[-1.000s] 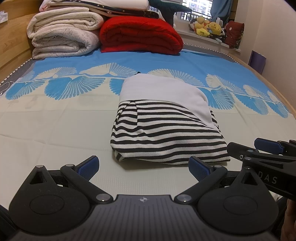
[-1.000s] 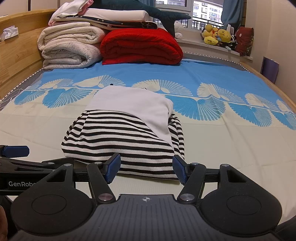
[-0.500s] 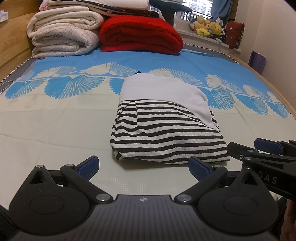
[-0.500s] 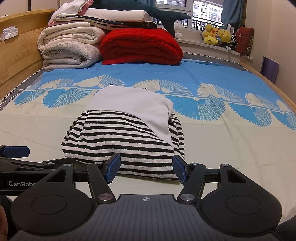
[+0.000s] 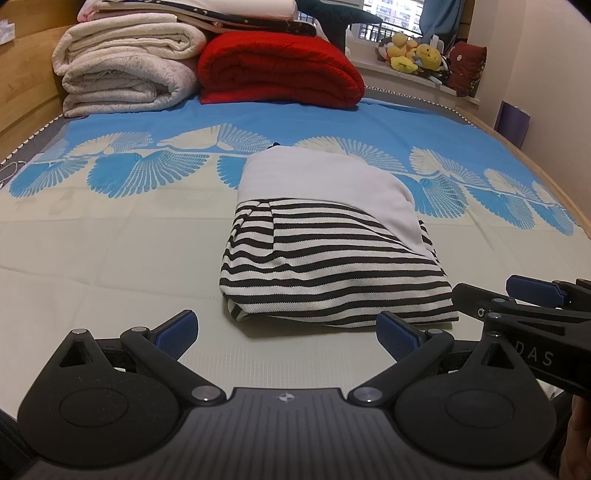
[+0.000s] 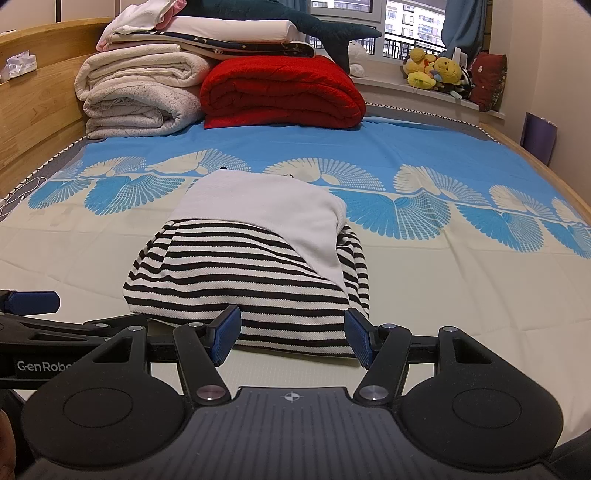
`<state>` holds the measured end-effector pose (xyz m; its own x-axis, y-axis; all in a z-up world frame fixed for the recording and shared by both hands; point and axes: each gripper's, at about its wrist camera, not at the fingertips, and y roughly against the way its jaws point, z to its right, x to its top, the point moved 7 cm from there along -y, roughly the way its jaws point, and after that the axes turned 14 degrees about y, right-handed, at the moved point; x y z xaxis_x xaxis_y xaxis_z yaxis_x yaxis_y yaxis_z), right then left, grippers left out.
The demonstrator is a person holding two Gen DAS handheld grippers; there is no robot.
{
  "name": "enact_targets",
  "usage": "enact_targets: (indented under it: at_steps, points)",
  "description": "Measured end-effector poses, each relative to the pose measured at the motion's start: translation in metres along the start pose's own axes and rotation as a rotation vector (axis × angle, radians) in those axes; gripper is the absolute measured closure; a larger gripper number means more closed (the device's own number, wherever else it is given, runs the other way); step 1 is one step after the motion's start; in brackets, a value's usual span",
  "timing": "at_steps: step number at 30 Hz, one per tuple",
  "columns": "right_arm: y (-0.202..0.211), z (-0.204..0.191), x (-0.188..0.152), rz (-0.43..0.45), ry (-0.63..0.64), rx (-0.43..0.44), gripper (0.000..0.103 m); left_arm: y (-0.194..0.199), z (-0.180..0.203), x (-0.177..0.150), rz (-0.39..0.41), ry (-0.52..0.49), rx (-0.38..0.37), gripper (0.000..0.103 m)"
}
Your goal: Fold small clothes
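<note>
Left wrist view: the left gripper (image 5: 287, 334) hovers low over the bed sheet (image 5: 110, 266), its blue-padded jaws spread wide with nothing between them. Just beyond the fingertips lies the folded garment (image 5: 332, 266), a compact bundle with a black-and-white striped near part and a plain white panel draped over its far and right side. It rests on the cream area of the sheet, just short of the blue fan-patterned band. The near folded edge faces the camera and sits slightly right of the left gripper's midline. At the right border the right gripper (image 5: 532, 295) enters side-on, close to the garment's near right corner; contact cannot be judged from here.

Right wrist view: the right gripper (image 6: 291, 338) is held directly in front of the garment (image 6: 243, 280), its jaws parted moderately, narrower than the left pair, and empty. The striped near edge appears between the two blue pads (image 6: 226, 334), though whether they touch the cloth cannot be told. The left gripper (image 6: 33, 302) shows at the left border, beside the garment's near left corner.

Background, both views: a stack of rolled cream blankets (image 6: 136, 99) and a folded red quilt (image 6: 280, 92) lie at the far end of the bed, a dark plush shark (image 6: 295, 26) rests on top, and yellow stuffed toys (image 6: 432, 72) sit on the window sill.
</note>
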<state>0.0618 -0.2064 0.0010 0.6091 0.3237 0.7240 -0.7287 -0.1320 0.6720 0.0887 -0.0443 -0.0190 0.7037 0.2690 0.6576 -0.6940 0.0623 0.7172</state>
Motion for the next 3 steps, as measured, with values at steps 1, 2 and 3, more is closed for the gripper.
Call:
enact_targets:
  at_steps: [1,2,3]
  points:
    - [0.0,0.0,0.0,0.0,0.0,-0.001,0.04,-0.0005,-0.0007,-0.0002,-0.001,0.0,0.0,0.0]
    - [-0.0001,0.0001,0.0,0.0,0.001,0.0,0.04,-0.0008,-0.0009,-0.0003,-0.003,0.001,0.0,0.0]
    - [0.0,0.0002,-0.0001,-0.001,0.001,0.0,0.04,-0.001,-0.0009,-0.0003,-0.004,0.001,0.0,0.0]
